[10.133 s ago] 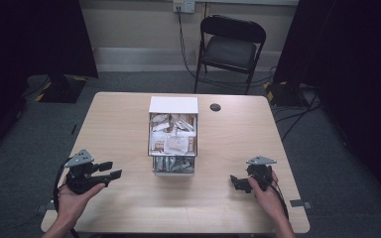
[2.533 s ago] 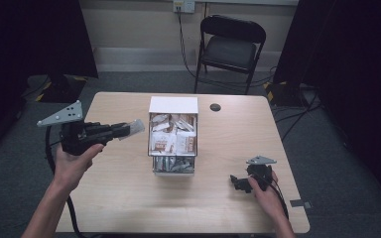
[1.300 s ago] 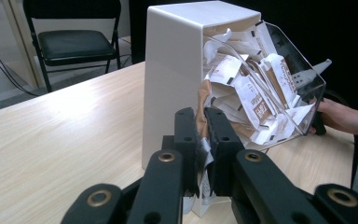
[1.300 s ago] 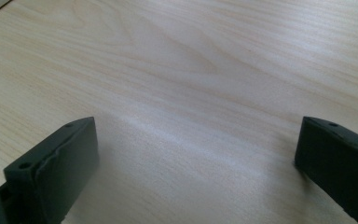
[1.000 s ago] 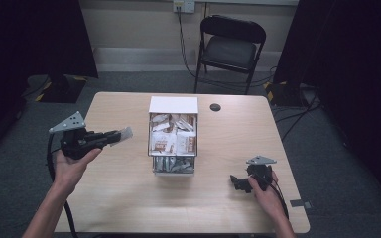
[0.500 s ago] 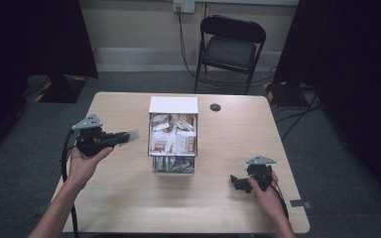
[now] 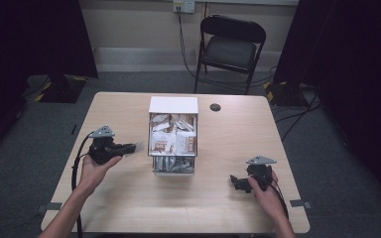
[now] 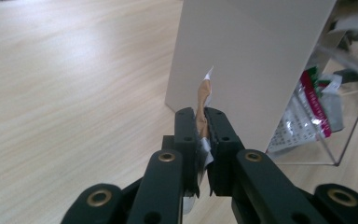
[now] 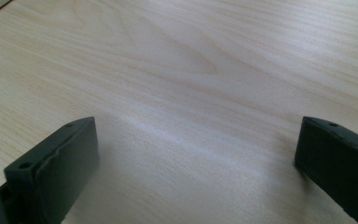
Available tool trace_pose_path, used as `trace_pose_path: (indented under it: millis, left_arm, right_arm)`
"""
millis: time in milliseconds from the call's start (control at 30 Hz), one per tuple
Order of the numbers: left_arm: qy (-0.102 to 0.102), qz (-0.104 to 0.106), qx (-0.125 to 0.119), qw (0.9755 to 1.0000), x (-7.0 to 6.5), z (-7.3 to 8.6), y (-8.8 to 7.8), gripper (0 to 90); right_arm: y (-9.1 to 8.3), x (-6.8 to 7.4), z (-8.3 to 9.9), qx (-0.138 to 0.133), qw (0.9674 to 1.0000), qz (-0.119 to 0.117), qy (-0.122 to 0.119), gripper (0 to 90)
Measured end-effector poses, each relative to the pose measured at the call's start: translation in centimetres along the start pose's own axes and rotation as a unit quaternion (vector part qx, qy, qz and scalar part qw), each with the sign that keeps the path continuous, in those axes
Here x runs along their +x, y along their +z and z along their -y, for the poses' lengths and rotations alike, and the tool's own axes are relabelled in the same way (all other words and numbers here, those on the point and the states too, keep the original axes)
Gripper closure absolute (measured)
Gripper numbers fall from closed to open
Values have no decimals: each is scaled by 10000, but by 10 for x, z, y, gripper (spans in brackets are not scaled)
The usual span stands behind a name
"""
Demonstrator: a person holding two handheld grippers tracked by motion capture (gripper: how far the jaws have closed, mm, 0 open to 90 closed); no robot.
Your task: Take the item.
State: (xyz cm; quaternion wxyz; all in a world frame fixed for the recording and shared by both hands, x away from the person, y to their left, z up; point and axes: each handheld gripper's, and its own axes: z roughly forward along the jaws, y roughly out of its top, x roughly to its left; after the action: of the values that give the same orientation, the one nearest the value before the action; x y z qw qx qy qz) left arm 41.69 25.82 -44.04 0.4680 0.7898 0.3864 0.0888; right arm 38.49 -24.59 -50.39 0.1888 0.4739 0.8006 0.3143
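Note:
A clear box point(image 7: 173, 141) with a white lid point(image 7: 173, 104) stands mid-table, stuffed with several small packets point(image 7: 164, 141). My left gripper point(image 7: 129, 147) hovers just left of the box, shut on a thin brown-and-white packet point(image 8: 204, 98) that sticks up between its jaws. In the left gripper view the box's white side wall point(image 8: 247, 60) rises right behind the packet, and more packets point(image 8: 314, 100) show through the clear wall. My right gripper point(image 7: 235, 181) rests low near the table's front right, jaws spread wide over bare wood point(image 9: 196, 93), with nothing between them.
A light wooden table point(image 7: 119, 193) carries the box. A small black disc point(image 7: 215, 107) lies at the back, right of the lid. A black folding chair point(image 7: 230, 47) stands beyond the table. Cables trail from both grippers toward the front edge.
My left gripper has come down and moved right toward the box with the packet still in it. The right gripper has stayed put.

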Motion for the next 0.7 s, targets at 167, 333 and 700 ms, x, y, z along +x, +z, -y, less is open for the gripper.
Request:
trace_pose_path:
  millis: [167, 333, 700]
  left_arm:
    - [12, -35, 119, 9999, 0, 7, 9, 845]
    - [41, -90, 276, 9996, -3, 13, 16, 845]
    - [-36, -44, 547, 9985, -5, 26, 31, 845]
  right_arm:
    - [0, 0, 0, 0, 10000, -1, 0, 0]
    - [0, 0, 0, 0, 10000, 0, -1, 0]
    - [0, 0, 0, -1, 10000, -1, 0, 0]
